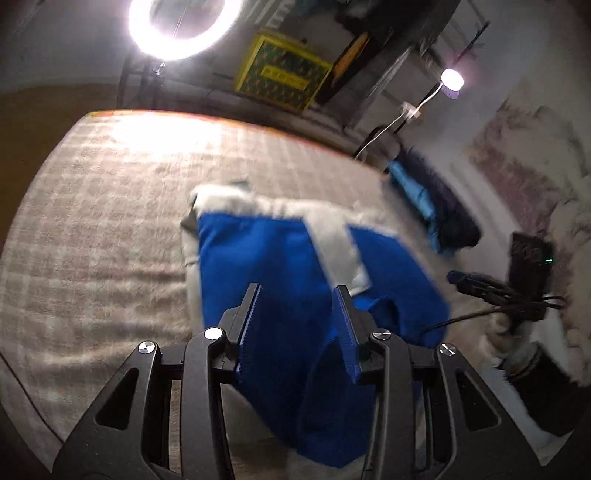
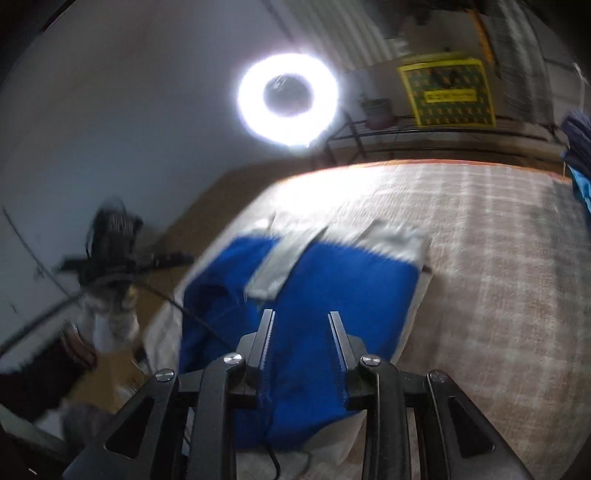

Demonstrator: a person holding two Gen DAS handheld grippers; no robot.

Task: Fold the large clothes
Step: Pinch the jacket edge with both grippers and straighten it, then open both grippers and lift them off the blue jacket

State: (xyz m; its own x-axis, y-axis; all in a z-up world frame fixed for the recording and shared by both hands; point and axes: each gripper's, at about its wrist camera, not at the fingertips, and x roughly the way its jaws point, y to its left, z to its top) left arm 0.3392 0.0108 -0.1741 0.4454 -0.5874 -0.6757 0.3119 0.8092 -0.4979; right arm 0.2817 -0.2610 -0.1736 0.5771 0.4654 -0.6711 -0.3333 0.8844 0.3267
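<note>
A blue and white garment (image 1: 266,258) lies part-folded on a beige checked blanket (image 1: 92,229). My left gripper (image 1: 301,291) hangs just above its near blue part, jaws apart, with blue cloth showing between the fingers; no grip is visible. In the right wrist view the same garment (image 2: 332,273) lies below my right gripper (image 2: 301,314), whose jaws are also apart over the blue cloth. A white strip (image 2: 280,262) crosses the blue panel. The right gripper (image 1: 491,290) shows at the right of the left wrist view. The left gripper (image 2: 122,262) shows blurred at the left.
A bright ring light (image 1: 184,22) stands beyond the blanket's far edge. A yellow and green crate (image 1: 280,74) sits on a shelf behind it. A pile of dark and light blue clothes (image 1: 432,206) lies at the blanket's right side. A small lamp (image 1: 452,79) glows at the back.
</note>
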